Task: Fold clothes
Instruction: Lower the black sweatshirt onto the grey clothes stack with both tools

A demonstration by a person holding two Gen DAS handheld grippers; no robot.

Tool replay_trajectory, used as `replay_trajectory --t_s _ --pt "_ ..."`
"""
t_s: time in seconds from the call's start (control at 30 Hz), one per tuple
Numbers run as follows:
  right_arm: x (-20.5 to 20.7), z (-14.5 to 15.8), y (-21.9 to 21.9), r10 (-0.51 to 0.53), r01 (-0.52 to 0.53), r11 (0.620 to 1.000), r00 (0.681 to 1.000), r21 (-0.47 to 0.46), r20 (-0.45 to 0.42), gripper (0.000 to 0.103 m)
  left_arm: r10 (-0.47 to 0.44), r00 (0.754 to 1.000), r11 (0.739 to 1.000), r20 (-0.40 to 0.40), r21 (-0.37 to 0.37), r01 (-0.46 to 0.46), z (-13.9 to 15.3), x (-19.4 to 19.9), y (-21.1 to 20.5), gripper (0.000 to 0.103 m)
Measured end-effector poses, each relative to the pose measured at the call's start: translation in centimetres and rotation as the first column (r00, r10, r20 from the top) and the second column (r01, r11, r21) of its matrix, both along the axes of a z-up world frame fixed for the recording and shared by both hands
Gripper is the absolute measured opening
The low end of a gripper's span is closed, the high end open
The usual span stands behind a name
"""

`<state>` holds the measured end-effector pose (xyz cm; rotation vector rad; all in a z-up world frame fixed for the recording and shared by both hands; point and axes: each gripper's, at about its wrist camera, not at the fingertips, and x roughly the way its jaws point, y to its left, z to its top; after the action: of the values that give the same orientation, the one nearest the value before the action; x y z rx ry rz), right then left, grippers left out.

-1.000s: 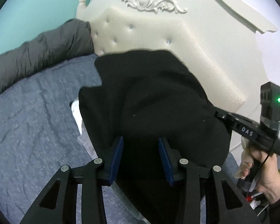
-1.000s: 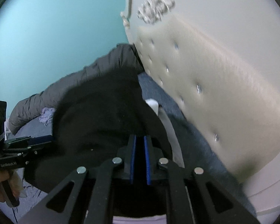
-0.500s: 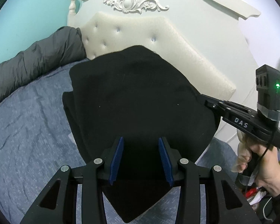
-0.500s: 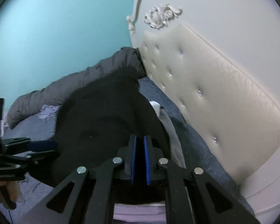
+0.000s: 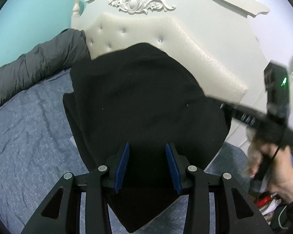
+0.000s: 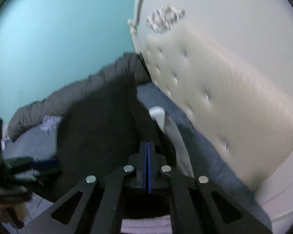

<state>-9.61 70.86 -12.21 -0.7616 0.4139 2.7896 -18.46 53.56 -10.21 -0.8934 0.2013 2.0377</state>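
Hanging in the air above the blue bed (image 5: 29, 136), the black garment (image 5: 142, 105) spreads wide in front of the white headboard (image 5: 185, 39). The left gripper (image 5: 147, 159) has its 2 blue pads wide apart, with black cloth lying between them. The right gripper (image 6: 147, 163) is pressed tight together on the garment's edge. A gray quilt (image 5: 35, 64) lies by the teal wall (image 5: 29, 15).

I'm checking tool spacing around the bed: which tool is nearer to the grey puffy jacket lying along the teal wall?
Left. The left tool is on the jacket's side of the black garment; the right tool is at the garment's far edge, by the headboard.
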Motion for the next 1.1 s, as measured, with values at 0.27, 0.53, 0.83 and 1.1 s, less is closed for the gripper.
replay_trajectory --t_s 0.27,0.53,0.83,1.1 --pt "-5.3 5.1 -0.9 0.169 -0.169 0.986 0.983 0.002 0.069 0.0 0.004 1.0 1.0 -0.008 0.022 -0.004 2.4 -1.0 -0.4 0.043" --pt "-11.5 4.8 -0.4 0.204 -0.204 0.979 0.952 -0.021 0.229 0.0 0.057 0.998 0.998 -0.022 0.019 -0.056 4.4 -5.1 -1.8 0.043" --pt "-13.3 0.5 1.4 0.151 -0.131 0.988 0.923 -0.081 0.353 0.001 0.07 0.995 0.997 0.07 -0.026 -0.068 0.9 -8.1 -0.6 0.043" --pt "-12.6 0.1 2.0 0.128 -0.095 0.989 0.933 -0.112 0.337 0.0 0.065 0.995 0.997 0.069 -0.032 -0.063 0.3 -7.6 -0.8 0.043"
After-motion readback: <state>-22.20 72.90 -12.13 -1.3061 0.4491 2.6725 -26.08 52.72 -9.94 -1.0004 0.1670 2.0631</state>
